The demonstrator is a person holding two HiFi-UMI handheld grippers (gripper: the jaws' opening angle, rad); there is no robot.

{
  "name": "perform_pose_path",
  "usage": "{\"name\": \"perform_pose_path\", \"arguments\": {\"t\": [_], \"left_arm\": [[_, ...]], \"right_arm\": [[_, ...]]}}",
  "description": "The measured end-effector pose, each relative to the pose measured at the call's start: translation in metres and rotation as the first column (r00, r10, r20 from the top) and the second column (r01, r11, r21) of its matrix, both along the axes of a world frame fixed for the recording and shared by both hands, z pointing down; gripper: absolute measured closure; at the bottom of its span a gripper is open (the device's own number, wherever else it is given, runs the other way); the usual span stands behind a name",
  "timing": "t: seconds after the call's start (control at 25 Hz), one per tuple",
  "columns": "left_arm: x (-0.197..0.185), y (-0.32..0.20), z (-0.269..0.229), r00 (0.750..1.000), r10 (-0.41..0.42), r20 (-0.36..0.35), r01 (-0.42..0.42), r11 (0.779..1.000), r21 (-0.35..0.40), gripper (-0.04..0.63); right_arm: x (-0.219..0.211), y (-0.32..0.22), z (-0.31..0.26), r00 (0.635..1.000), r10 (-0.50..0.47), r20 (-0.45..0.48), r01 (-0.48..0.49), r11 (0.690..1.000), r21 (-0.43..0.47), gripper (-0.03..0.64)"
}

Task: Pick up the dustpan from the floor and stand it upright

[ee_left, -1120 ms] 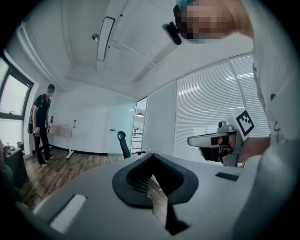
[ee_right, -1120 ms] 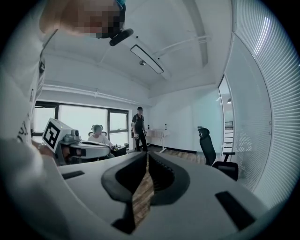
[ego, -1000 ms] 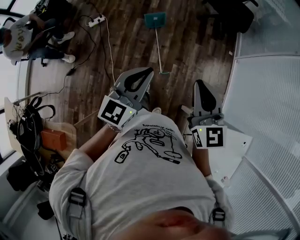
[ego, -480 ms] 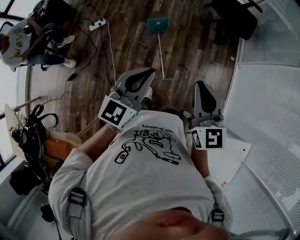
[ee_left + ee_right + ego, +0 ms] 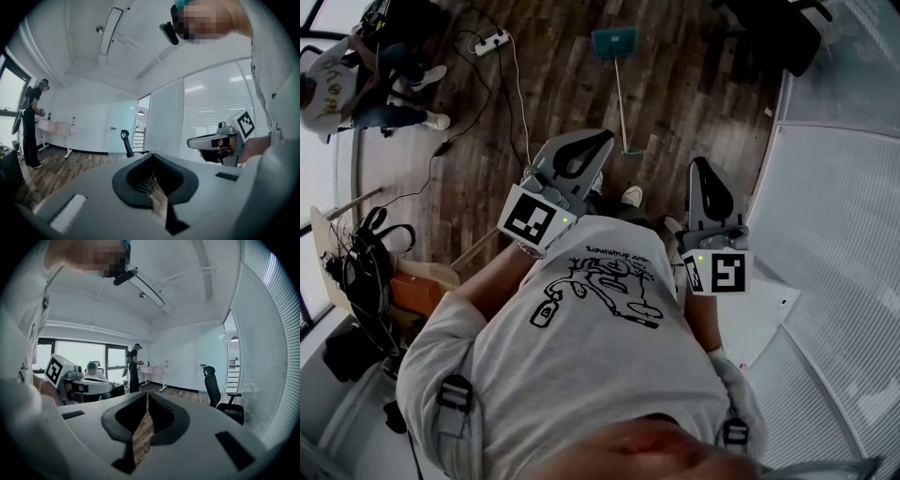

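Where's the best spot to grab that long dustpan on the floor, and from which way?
Probably the thin handle, near its free end, from above with the jaws across it. The dustpan lies flat on the floor, its wide teal pan at the other end; only the slim pole would fit the jaws.
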State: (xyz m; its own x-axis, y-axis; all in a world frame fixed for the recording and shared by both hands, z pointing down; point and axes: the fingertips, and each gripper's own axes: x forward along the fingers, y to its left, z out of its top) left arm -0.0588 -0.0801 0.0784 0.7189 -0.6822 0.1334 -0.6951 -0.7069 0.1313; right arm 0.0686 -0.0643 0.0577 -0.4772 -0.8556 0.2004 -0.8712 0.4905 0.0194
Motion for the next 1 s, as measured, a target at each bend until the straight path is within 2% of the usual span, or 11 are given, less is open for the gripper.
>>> {"name": "perform_pose_path", "arguments": {"t": [0.28, 0.68, 1.0], "left_arm": [[0.025, -0.006, 0.032, 0.999, 0.029, 0.039, -0.027, 0.998, -0.059, 0.592], [0.034, -0.011, 0.103, 0.996, 0.048, 0.079, -0.037, 0.989, -0.144, 0.592], [0.050, -0.011, 0.171, 0.989, 0.090, 0.120, -0.064, 0.978, -0.199, 0.592]], "right_arm": [[0.023, -0.013, 0.032, 1.000, -0.011, -0.010, 0.010, 0.998, -0.056, 0.604], [0.036, -0.014, 0.107, 0.999, -0.019, -0.031, 0.014, 0.989, -0.150, 0.604], [0.042, -0.015, 0.177, 0.995, -0.046, -0.087, 0.026, 0.975, -0.220, 0.604]]}}
